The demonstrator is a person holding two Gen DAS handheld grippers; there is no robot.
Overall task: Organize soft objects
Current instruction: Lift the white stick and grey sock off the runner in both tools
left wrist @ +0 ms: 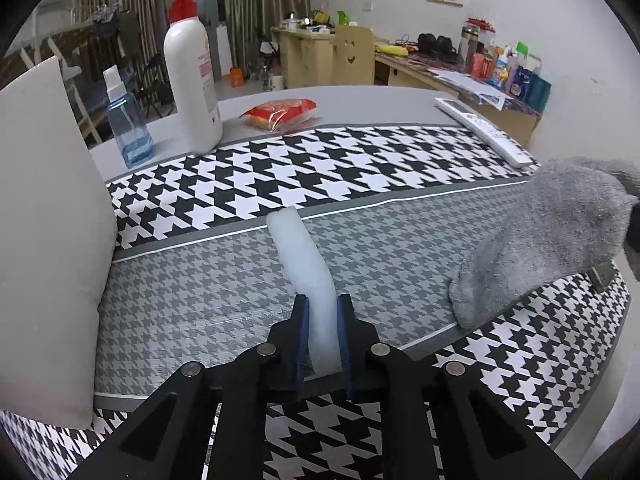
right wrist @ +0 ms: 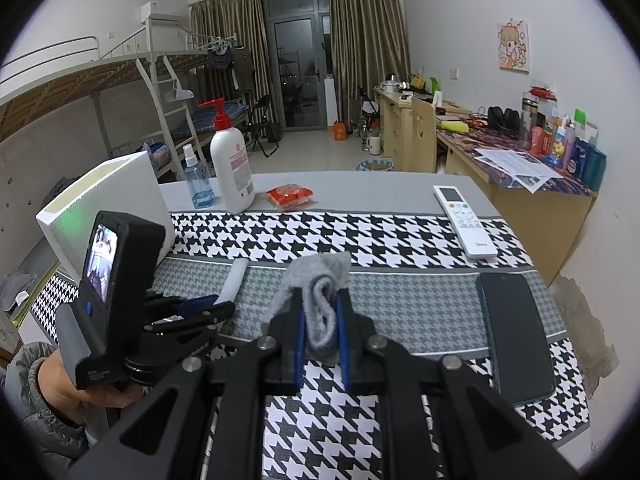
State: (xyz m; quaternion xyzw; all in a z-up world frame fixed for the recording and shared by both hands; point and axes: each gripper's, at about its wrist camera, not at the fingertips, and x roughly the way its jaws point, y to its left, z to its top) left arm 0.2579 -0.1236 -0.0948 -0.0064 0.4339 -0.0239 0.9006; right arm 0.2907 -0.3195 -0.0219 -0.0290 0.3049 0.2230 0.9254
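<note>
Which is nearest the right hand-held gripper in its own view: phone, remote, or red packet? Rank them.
From the right hand-held gripper:
1. Phone, right, on the cloth.
2. Remote, farther back, right.
3. Red packet, farthest, back centre.

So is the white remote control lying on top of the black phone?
No, the white remote control lies apart from the black phone, farther back on the table runner.

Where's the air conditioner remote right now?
The white remote lies on the table's far right side in the right wrist view, straddling the grey tabletop and the houndstooth cloth, just beyond the black phone.
</note>
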